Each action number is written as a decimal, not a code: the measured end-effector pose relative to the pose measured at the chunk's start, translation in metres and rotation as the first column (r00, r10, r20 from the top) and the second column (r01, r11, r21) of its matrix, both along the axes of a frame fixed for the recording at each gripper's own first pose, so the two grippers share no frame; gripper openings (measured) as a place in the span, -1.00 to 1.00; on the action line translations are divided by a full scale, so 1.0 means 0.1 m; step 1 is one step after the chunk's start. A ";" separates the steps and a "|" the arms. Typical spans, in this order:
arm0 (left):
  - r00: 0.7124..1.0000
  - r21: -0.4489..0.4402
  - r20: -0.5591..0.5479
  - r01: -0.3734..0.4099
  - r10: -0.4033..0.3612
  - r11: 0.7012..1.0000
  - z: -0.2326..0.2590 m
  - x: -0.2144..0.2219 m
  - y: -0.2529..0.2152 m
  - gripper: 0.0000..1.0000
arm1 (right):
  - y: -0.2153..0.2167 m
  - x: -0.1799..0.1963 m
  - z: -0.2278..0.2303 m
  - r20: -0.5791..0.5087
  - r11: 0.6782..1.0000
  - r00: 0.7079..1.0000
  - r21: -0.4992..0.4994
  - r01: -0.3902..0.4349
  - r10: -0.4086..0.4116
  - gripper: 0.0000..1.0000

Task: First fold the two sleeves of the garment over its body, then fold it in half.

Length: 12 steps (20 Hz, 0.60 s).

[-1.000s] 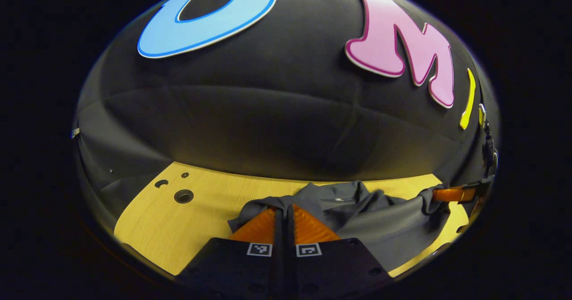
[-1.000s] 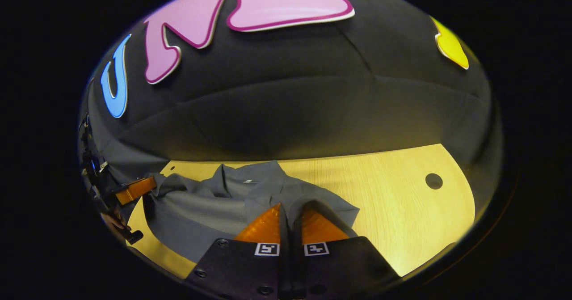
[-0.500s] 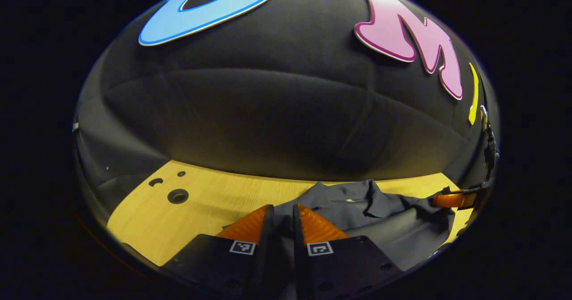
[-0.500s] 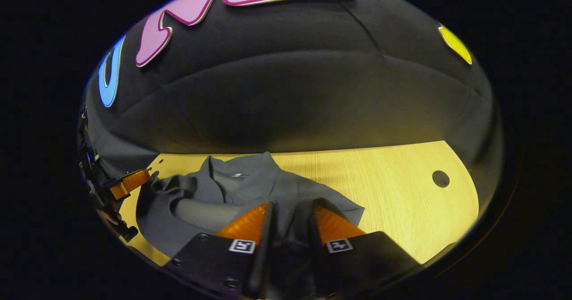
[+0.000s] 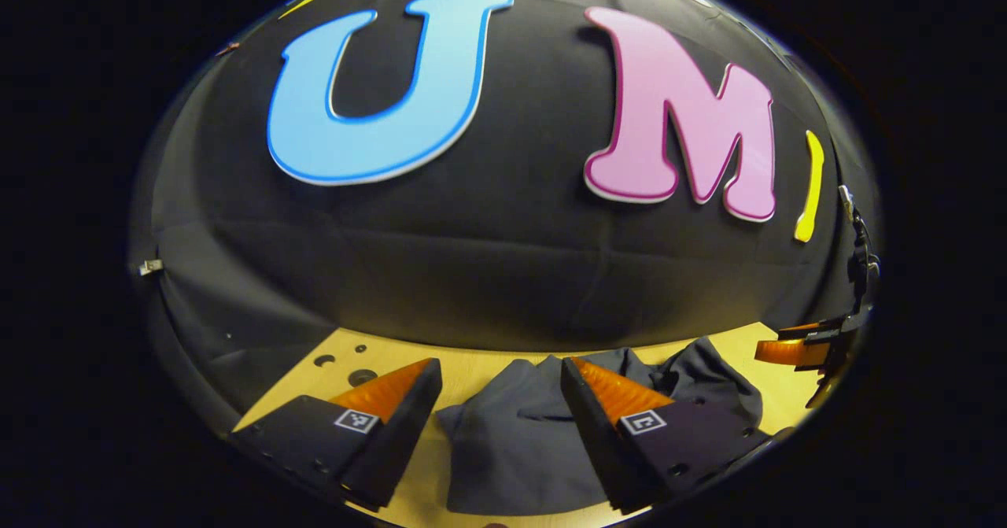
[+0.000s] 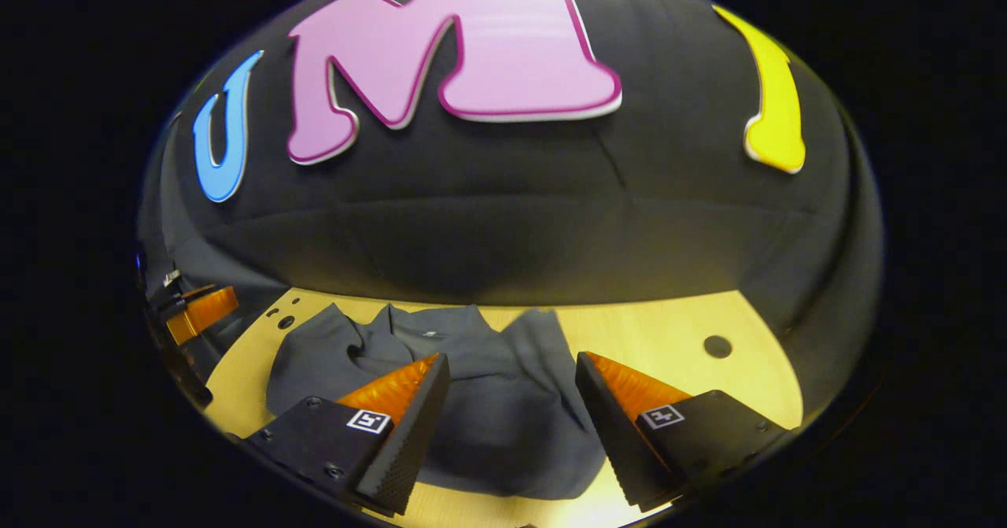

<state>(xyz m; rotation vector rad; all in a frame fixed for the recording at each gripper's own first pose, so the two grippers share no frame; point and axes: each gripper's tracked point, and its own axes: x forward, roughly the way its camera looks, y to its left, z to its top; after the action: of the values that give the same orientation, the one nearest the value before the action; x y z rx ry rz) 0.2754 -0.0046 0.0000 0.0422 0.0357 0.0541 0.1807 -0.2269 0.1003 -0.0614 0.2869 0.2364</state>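
Garment [image 6: 480, 402]: a dark grey collared shirt, lying bunched on the counter [image 6: 669, 339] and gathered into a compact heap rather than spread flat. In the right gripper view it sits at about 7 o'clock from the centre; in the left gripper view it sits at 6 o'clock, between the fingers. I judge the final half-fold to be laid down, with both sleeves tucked out of sight under the doubled body, which is why no loose sleeve trails off.

Right gripper [image 6: 511, 410]: my jaws stand wide apart above the cloth, holding nothing. Left gripper [image 5: 499, 410]: likewise spread wide, empty, straddling the near edge of the shirt. I read both as released so the fabric can settle under its own weight.

A small pale mark shows on the chest near the collar [image 6: 429, 334]; it is too small to read. Each finger carries a square black-and-white tracking marker [image 6: 368, 421], which is a pattern, not text.

The counter is pale wood with round holes [image 6: 717, 346] at 4 o'clock in the right gripper view.
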 end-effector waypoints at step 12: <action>0.992 -0.018 0.122 -0.021 0.023 1.000 0.54 -1.98 0.09 0.94 | 0.01 -1.81 0.82 0.169 0.997 0.983 0.038 0.070 -0.075 0.96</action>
<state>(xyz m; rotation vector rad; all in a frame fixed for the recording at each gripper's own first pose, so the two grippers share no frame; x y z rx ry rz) 0.0777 0.0043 0.0542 0.0214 -0.0858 0.0784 0.0001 -0.2259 0.1821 -0.0394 0.1144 0.1623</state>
